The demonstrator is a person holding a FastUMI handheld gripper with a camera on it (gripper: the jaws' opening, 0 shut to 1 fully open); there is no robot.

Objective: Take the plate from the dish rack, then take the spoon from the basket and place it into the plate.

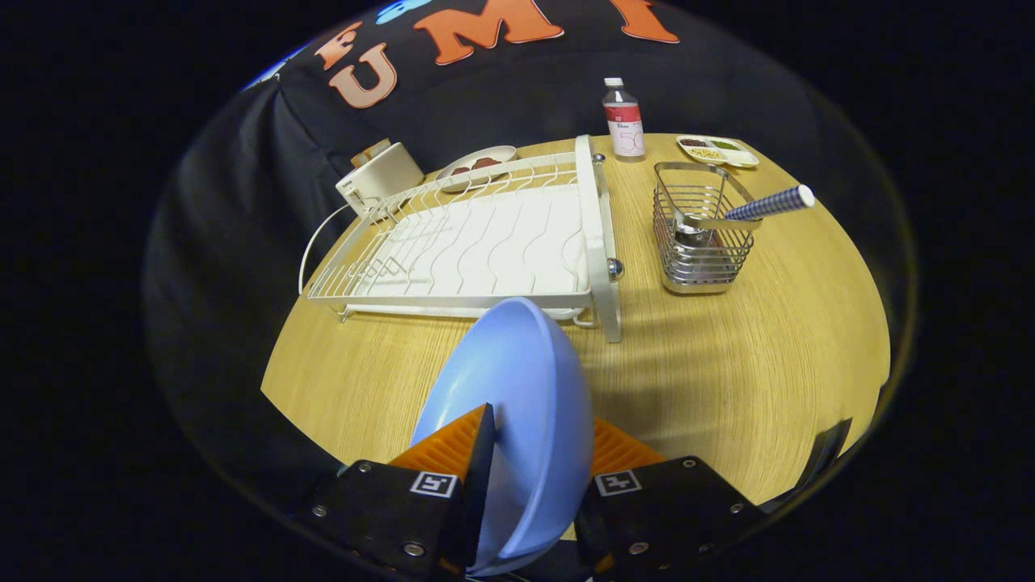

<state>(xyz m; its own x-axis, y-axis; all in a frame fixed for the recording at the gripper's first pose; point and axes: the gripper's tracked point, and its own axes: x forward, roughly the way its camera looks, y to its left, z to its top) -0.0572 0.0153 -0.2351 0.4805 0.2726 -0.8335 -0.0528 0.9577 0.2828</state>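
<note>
One plate (517,420): blue, on edge, pinched between both fingers, up off the table, just short of the rack.
Gripper (530,440): clamped on the plate, one finger on each face.
Dish rack (477,242): white wire, lying bare, just beyond the plate.
Spoon (756,208): checked handle poking out of the basket, bowl down inside.
Basket (702,230): metal wire, upright, right of the rack.
Table (744,356): pale wood.
Bottle (623,120): behind the basket, near a small divided tray (717,149).
Mug (380,176): white, behind the rack's far end, beside a dish (477,166).
</note>
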